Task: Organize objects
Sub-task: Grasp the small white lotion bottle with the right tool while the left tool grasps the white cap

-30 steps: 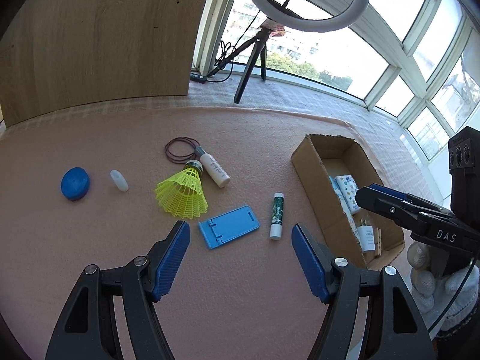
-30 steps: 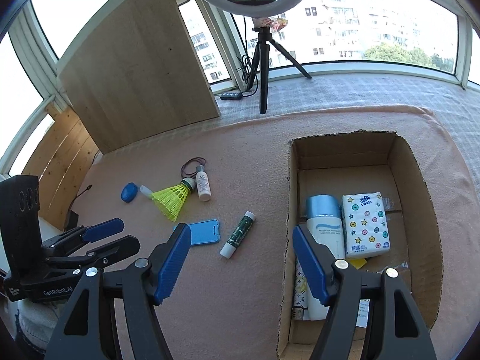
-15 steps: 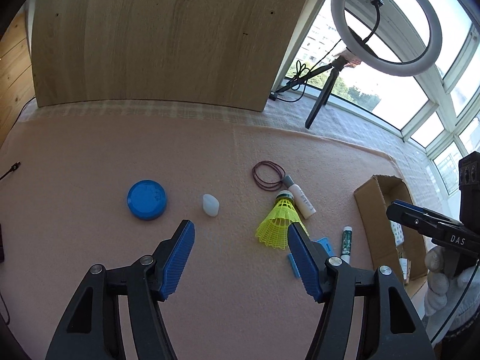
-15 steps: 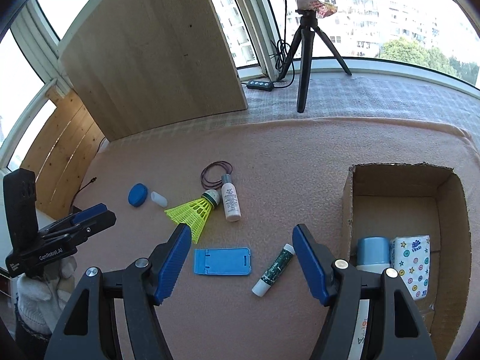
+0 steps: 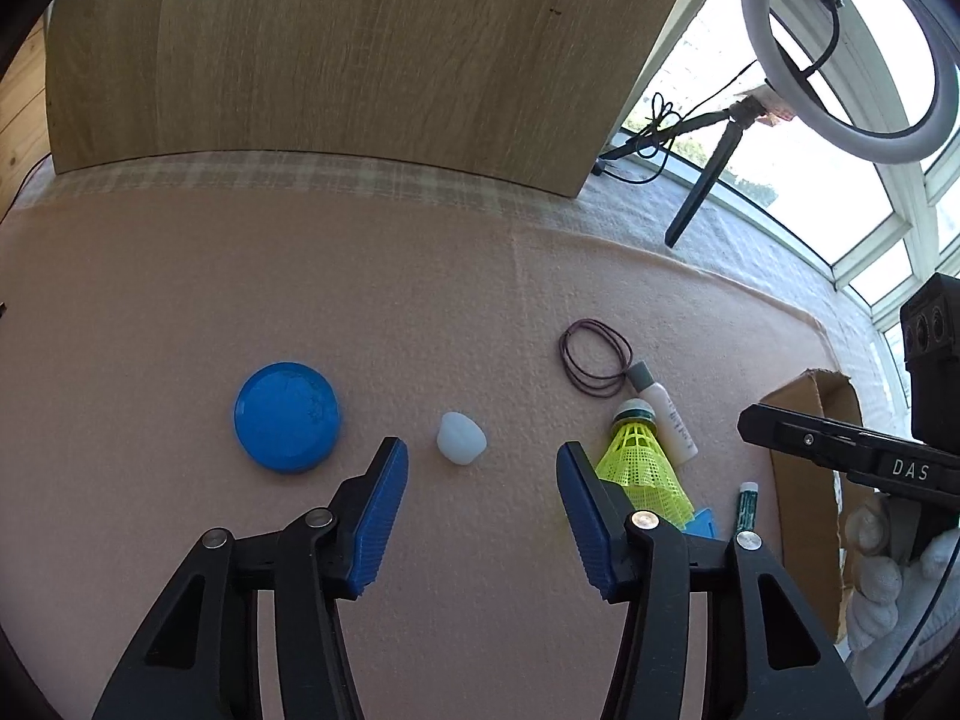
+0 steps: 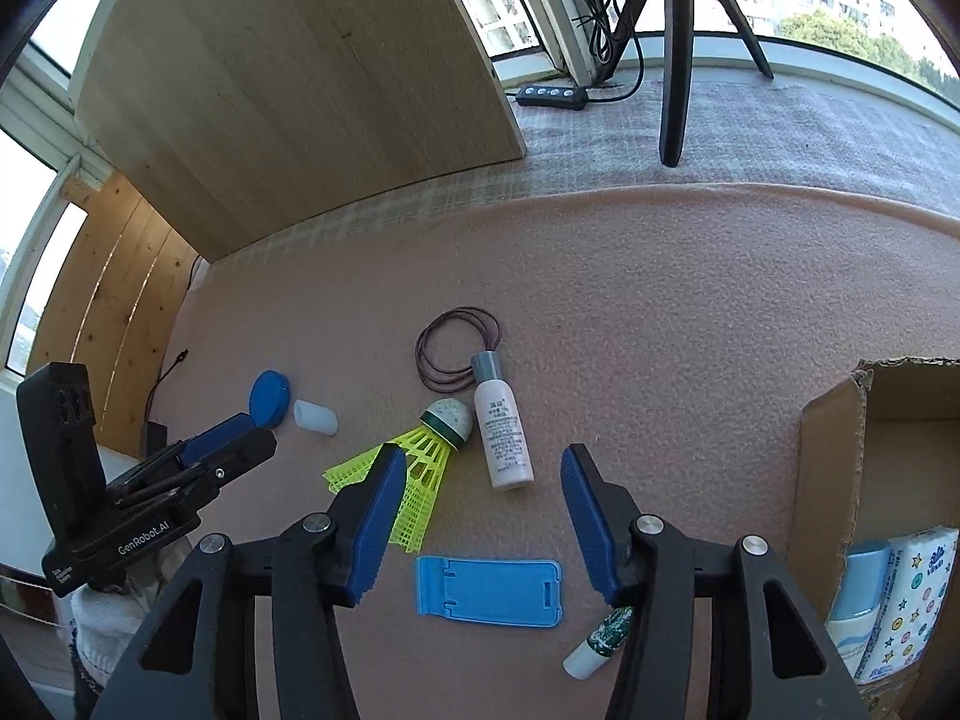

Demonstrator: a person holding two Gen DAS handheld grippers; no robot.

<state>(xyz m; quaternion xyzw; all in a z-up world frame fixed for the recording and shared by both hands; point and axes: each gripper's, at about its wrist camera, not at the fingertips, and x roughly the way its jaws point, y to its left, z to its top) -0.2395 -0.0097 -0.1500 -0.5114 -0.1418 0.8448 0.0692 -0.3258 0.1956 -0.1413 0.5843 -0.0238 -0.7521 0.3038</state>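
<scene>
on the pink mat at the far left i see a blue round lid [image 5: 287,417] lying flat, and just to its right a small white cap [image 5: 460,447]. my left gripper [image 5: 482,477] hangs over that cap with its jaws closing, though the pads are apart and nothing is pressed between them; the cap lies just beyond the tips. further right a loop of dark hair ties [image 6: 457,357] touches the grey cap of a small white bottle [image 6: 501,432], with the yellow shuttlecock [image 6: 420,468] beside it. my right gripper [image 6: 480,483] is above the bottle's lower end, jaws closing too, pads clear of everything. nearer me lie a blue phone stand [image 6: 489,591] and a green-patterned tube [image 6: 597,642]. at the far right stands the cardboard box [image 6: 828,480], holding a tissue pack [image 6: 912,594].
</scene>
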